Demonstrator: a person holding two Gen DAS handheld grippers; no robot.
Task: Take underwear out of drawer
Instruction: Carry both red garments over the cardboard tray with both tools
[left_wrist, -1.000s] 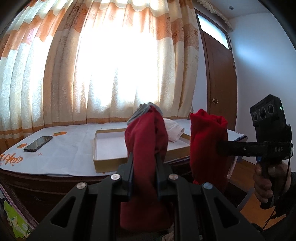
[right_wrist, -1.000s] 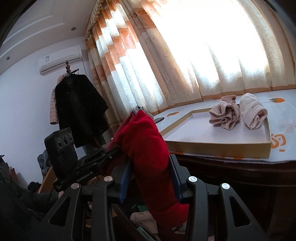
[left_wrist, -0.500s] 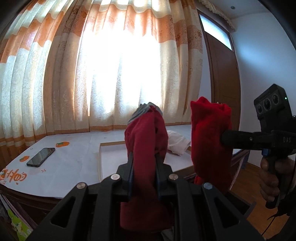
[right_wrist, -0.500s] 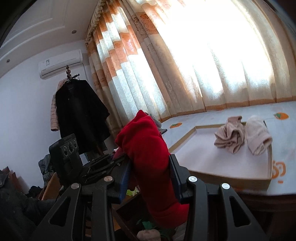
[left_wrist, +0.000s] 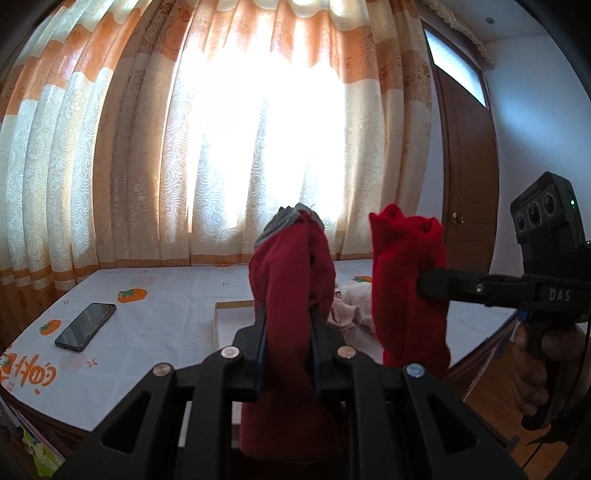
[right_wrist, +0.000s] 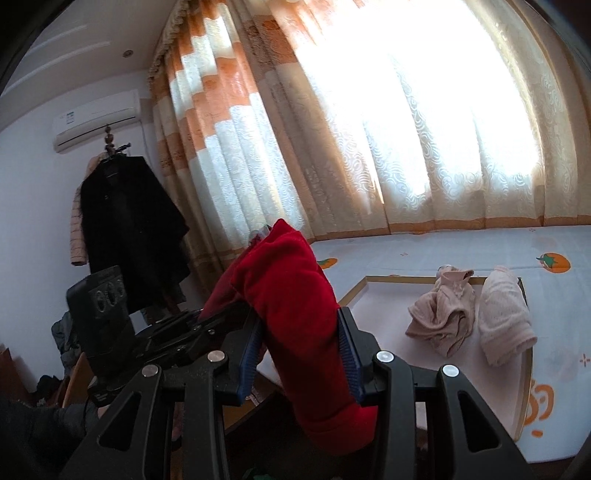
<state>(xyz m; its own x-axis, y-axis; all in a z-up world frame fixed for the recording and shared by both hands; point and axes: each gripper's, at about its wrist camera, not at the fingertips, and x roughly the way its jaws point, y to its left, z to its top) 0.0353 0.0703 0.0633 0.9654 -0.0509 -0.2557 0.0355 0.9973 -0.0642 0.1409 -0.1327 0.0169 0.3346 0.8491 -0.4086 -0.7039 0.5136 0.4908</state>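
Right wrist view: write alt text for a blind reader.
The right gripper clamps a rolled bright red fabric garment upright. Beyond it, a shallow gold-rimmed white tray on the table holds two crumpled pale pink garments, before sunlit orange-and-cream curtains.

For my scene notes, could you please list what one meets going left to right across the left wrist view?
Phone → dark red roll in the left claw → bright red roll → right claw's camera.
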